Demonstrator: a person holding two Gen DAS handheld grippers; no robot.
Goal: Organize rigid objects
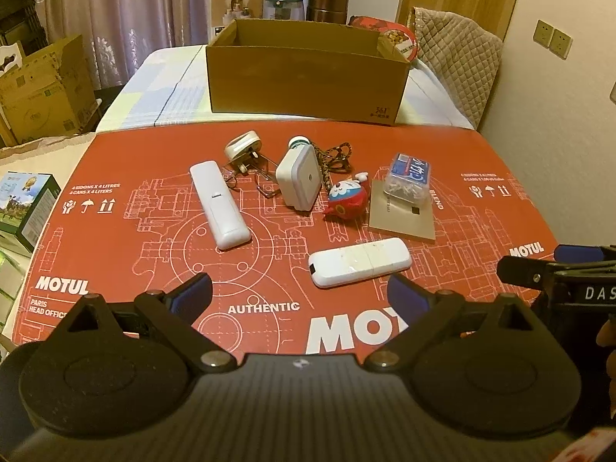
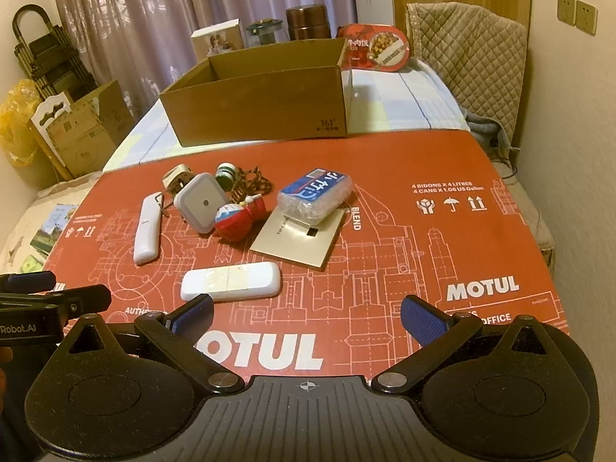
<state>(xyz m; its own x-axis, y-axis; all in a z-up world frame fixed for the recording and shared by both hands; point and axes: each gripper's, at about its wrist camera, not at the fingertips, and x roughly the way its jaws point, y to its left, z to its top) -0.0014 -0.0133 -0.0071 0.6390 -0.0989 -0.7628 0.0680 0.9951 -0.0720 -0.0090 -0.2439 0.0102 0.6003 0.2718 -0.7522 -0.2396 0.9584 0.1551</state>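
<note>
Both claws point(image 1: 299, 295) point(image 2: 307, 317) apparently agape, empty.

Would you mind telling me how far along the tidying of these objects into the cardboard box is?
Nothing looks done: what shows of the cardboard box interior is bare. Nothing is in hand; the left gripper and right gripper are open above the red mat. Left to do: both remotes, the white adapter, the red toy, the swab box.

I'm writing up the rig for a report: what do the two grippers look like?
Both match: the left gripper and right gripper have black linkage arms on round black discs with silver pivot bolts, a grey ribbed body bearing a small crosshair mark, and blue textured pads. White lettering marks their sides. No cables show.
</note>
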